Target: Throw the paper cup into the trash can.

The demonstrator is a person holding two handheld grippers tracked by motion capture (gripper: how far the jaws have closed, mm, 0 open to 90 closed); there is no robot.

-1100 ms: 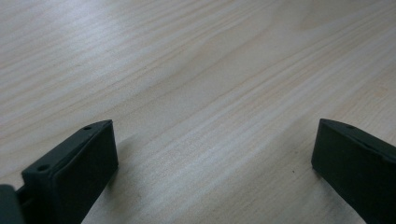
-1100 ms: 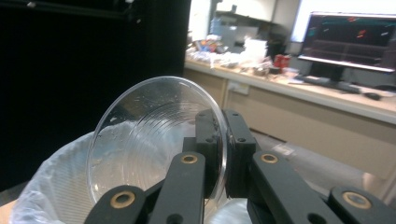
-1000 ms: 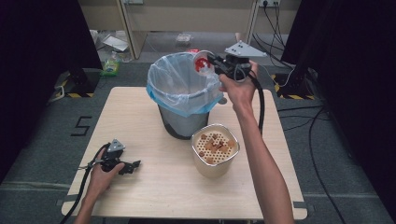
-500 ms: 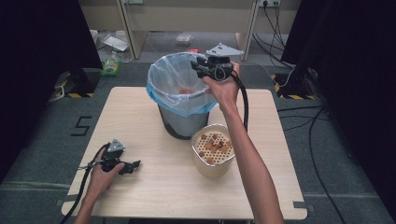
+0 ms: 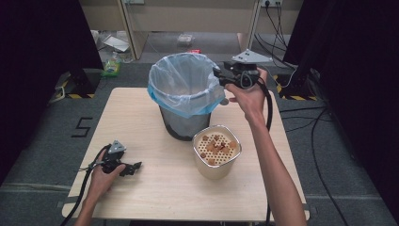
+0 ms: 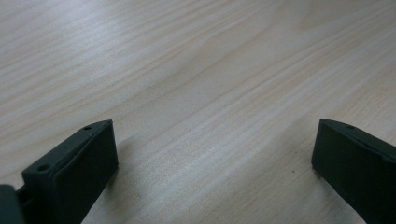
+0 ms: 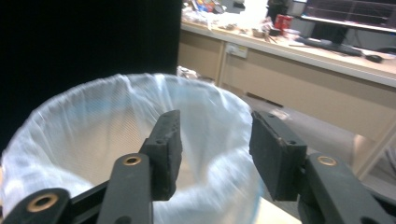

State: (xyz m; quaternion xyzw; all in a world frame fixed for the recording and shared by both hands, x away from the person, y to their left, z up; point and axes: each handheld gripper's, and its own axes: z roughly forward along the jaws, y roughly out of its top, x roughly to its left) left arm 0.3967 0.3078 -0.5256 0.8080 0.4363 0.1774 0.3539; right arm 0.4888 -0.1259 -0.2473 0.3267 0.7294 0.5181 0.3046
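Note:
A dark bin lined with a pale blue-white bag [image 5: 186, 89] stands at the middle of the wooden table [image 5: 155, 197]. My right gripper [image 5: 219, 77] hovers at the bin's right rim, pointing left over it. In the right gripper view its jaws stand open [image 7: 215, 140] with nothing between them, and the bag's mouth [image 7: 84, 158] lies just beyond. A cream container [image 5: 216, 151] holding several orange-brown pieces sits in front of the bin. My left gripper [image 5: 133, 167] rests on the table at the near left, open [image 6: 212, 154] over bare wood [image 6: 196, 70].
The table's near half between the left gripper and the container is bare wood. A cable [image 5: 269, 108] trails from the right gripper down along the forearm. Grey floor, cables and a yellow-black strip [image 5: 294, 98] lie beyond the far right edge.
A red thing at the right gripper's jaws over the bin a second ago is gone from them. That gripper has drawn back right to the rim. The left gripper has not moved.

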